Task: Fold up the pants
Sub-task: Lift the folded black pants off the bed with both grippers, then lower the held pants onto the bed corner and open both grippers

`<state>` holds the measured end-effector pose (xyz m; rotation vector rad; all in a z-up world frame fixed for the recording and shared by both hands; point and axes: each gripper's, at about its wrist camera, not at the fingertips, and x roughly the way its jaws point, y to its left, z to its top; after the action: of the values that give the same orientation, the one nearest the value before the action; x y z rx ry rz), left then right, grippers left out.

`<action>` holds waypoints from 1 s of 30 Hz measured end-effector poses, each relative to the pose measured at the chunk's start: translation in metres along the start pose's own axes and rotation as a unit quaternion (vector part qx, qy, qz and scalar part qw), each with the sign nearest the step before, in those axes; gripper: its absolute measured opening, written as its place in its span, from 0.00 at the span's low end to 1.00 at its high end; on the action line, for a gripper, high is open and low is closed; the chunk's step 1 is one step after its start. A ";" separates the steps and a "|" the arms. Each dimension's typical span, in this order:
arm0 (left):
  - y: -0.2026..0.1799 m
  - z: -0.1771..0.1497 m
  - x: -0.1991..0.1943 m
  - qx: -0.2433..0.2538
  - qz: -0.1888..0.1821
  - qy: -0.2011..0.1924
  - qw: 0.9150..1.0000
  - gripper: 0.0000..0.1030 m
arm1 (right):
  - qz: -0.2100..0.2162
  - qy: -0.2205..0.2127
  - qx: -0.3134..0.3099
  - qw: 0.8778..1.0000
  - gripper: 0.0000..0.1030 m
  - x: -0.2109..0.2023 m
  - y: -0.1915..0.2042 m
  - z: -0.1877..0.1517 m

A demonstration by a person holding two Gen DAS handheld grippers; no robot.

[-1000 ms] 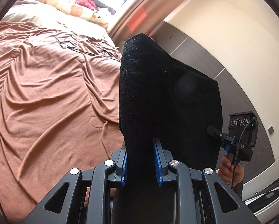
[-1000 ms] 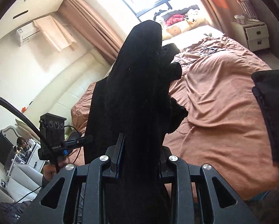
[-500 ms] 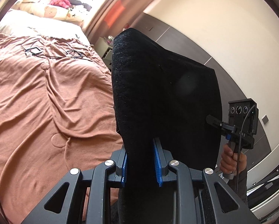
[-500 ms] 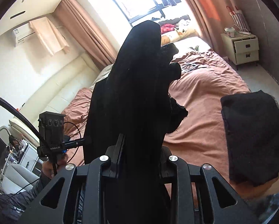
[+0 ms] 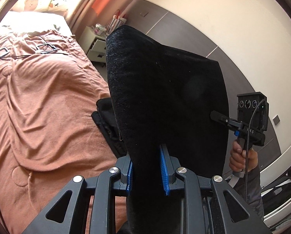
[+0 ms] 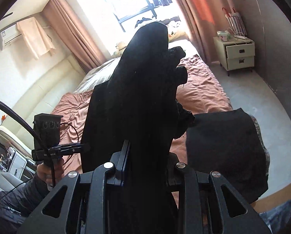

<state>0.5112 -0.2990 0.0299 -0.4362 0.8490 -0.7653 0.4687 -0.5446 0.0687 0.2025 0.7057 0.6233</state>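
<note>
Above the bed (image 5: 38,97), held up in the air between both grippers: black pants (image 5: 165,89), hanging as one wide panel and not touching the brown cover. Left gripper (image 5: 146,167) clamped on one edge of the cloth, blue pads pressed against both sides of the fold. Right gripper (image 6: 145,165) closed on a thicker bunch of the same pants (image 6: 141,89), with several layers stacked between the fingers. Beside, on the near corner of the bed, another dark garment (image 6: 223,146) lying already flat, probably folded. Risk from here, as a judgement: thick bunch on the right side could slip out unevenly, because layers are not gripped equally; also lowering too close to the other garment could make the two black cloths overlap and spoil the fold. Hard to make out: where waistband and legs are, since all cloth is black against strong window light. Lower part of the pants cut off under the grippers, so length hanging down cannot be told.
</note>
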 end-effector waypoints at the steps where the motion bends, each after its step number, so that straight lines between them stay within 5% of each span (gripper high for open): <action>1: -0.002 0.002 0.010 0.002 -0.003 0.005 1.000 0.25 | -0.004 0.001 0.001 1.000 0.24 -0.003 -0.003 0.001; 13: 0.005 0.019 0.129 -0.007 -0.044 0.062 0.997 0.25 | -0.086 0.037 0.004 0.996 0.24 -0.012 -0.018 0.025; 30: 0.048 0.021 0.205 -0.052 -0.051 0.090 0.993 0.25 | -0.170 0.128 0.018 0.977 0.27 0.046 -0.006 0.068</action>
<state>0.6356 -0.4206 -0.0913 -0.5115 1.0451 -0.8673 0.5439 -0.5199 0.0924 0.0321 0.9763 0.3106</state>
